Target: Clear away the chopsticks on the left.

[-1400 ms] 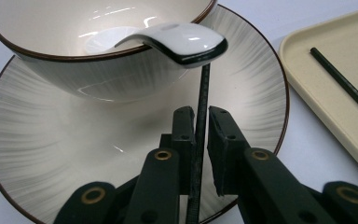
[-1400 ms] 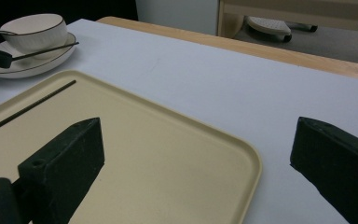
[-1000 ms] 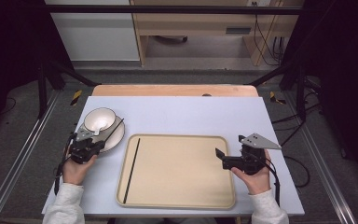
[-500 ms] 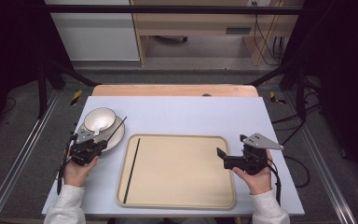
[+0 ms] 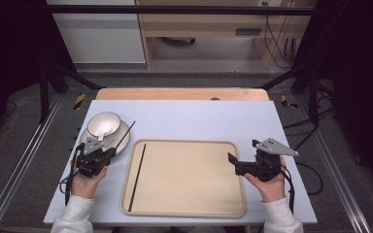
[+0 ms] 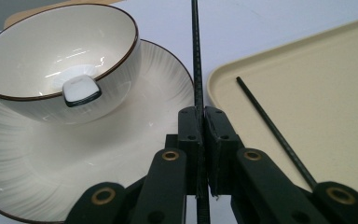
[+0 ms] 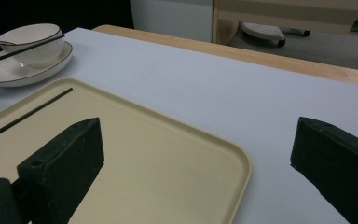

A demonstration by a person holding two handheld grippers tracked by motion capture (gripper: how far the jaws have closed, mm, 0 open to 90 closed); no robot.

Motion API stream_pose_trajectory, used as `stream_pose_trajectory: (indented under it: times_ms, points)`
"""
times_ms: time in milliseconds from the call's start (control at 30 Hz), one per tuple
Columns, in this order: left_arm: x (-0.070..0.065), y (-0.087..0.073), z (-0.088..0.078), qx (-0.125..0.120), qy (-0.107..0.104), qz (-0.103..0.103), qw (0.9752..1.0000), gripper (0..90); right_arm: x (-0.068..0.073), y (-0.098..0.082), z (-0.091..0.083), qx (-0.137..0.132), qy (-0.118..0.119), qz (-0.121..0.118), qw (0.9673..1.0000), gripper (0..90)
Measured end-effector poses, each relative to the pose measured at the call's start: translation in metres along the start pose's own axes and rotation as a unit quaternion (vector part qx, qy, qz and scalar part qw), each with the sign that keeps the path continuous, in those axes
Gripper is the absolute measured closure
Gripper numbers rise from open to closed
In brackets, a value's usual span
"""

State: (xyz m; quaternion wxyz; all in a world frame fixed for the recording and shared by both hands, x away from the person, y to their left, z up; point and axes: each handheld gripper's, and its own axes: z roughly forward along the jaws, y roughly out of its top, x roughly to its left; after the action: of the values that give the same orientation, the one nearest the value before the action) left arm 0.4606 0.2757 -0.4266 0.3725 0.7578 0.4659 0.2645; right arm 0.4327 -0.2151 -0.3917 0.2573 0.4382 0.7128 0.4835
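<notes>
My left gripper (image 5: 108, 153) (image 6: 204, 116) is shut on a thin black chopstick (image 5: 125, 134) (image 6: 196, 56), held just above the right rim of a white plate (image 5: 83, 135) (image 6: 158, 84). A white bowl (image 5: 104, 124) (image 6: 51, 56) stands on that plate with a spoon (image 6: 79, 90) inside it. The other chopstick (image 5: 137, 177) (image 6: 270, 130) lies along the left side of the beige tray (image 5: 184, 208) (image 6: 307, 70). Over the tray's right edge my right gripper (image 5: 243, 151) (image 7: 198, 140) hangs open, with nothing between its jaws.
The tray (image 7: 168, 163) sits in the middle of a pale table top (image 5: 194, 116) with a wooden strip at the far edge. From the right gripper view the bowl (image 7: 30, 37) and plate (image 7: 9, 74) show far left. Dark frame legs stand beyond the table.
My left gripper has moved a little to the right and upward with the chopstick in it, toward the tray. The right gripper has stayed where it was.
</notes>
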Motion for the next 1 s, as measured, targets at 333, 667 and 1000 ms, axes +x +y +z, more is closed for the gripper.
stream_pose_trajectory:
  times_ms: [333,667,1000]
  points:
    - [-0.024,-0.002,-0.015,-0.021,0.01,-0.015,0.9996,85.5,-0.001,0.001,-0.003,-0.006,-0.003,0.001,1.0,2.7]
    - [-0.05,-0.002,-0.026,-0.051,0.019,-0.041,0.9977,85.6,-0.002,0.001,-0.004,-0.005,-0.004,0.002,1.0,2.7]
    - [-0.072,-0.004,-0.035,-0.063,0.032,-0.072,0.9949,85.6,0.0,0.002,-0.004,-0.006,-0.001,0.002,1.0,2.7]
